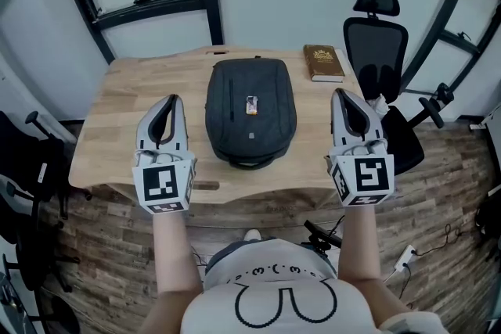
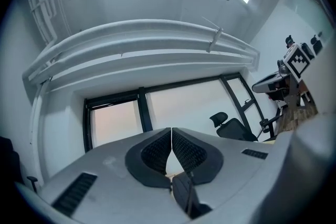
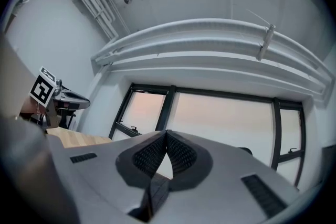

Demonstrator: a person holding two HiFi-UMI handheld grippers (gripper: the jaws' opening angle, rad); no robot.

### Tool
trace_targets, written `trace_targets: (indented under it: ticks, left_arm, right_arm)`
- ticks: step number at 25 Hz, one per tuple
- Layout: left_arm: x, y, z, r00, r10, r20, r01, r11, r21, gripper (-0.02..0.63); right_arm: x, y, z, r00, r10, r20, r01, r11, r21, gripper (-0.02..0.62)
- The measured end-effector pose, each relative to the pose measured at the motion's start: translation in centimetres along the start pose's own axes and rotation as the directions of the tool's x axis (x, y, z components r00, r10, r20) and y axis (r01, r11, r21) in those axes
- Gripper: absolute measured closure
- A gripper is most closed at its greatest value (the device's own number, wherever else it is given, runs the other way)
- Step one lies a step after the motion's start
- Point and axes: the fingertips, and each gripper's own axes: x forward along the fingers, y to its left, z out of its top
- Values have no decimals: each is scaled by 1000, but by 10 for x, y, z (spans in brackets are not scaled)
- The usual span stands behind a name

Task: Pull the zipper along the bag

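— Whereabouts of the dark backpack (image 1: 250, 112)?

— Lying flat mid-way across the wooden table (image 1: 117, 117), carry handle at the near end. Brown book (image 1: 323, 62) off the backpack's far right corner, black office chair (image 1: 376, 43) further right.

— Grippers?

— Left gripper (image 1: 173, 99) just left of the backpack, right gripper (image 1: 339, 95) just right of it. Both apart from it, aimed above it rather than at it. Jaws pressed together on each, with nothing between.

— Handling?

— Probably soft fabric and fairly light, so likely to slide or bunch under a pull. Better to pin the cloth beside the zipper with one gripper and pinch the pull tab with the other. Can't make out the tab for certain; possibly the small orange-and-white tag (image 1: 251, 105) on top of the backpack.
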Motion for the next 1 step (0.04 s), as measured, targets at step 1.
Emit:
trace_targets:
  ticks: [1]
  left_arm:
    - [0,1,0,1000,5,2,-5,1000,8,589]
  right_arm:
    - [0,1,1,1000,0,5,0,1000,-7,545]
